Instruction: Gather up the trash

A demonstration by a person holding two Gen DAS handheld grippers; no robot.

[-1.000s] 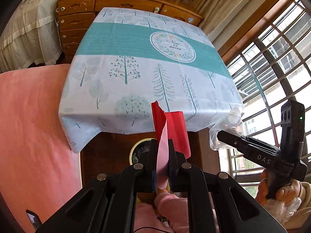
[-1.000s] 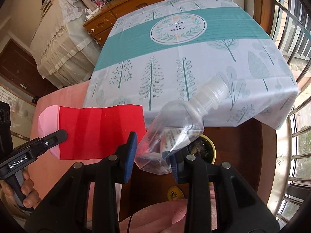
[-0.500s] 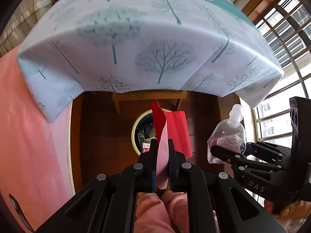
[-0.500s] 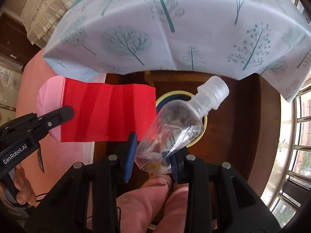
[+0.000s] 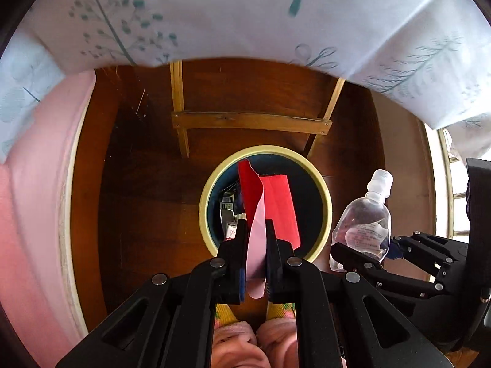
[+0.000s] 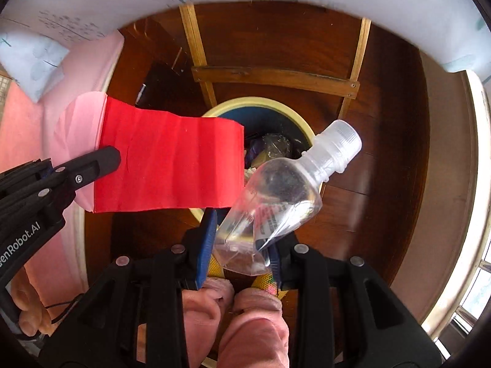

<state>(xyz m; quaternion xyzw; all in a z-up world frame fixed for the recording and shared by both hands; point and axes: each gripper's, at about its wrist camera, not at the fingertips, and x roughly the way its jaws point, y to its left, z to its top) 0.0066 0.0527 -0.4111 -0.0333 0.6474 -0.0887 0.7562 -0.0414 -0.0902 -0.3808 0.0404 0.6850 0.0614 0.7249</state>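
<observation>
My left gripper is shut on a red and pink folded paper, which hangs over the round waste bin on the floor. From the right wrist view the same paper spreads flat, pinched by the left gripper. My right gripper is shut on the flat base of a clear plastic bottle, its neck and cap pointing up-right beside the bin. In the left wrist view the bottle stands just right of the bin's rim, held by the right gripper.
The bin holds several pieces of trash. A wooden table frame stands just beyond it under the hanging tree-print tablecloth. Pink bedding lies at the left, a window at the right. Pink-clad legs are below.
Both grippers have dropped from above the tabletop to below its edge, down toward the bin. The bin now fills the centre of both views. Paper and bottle stay gripped.
</observation>
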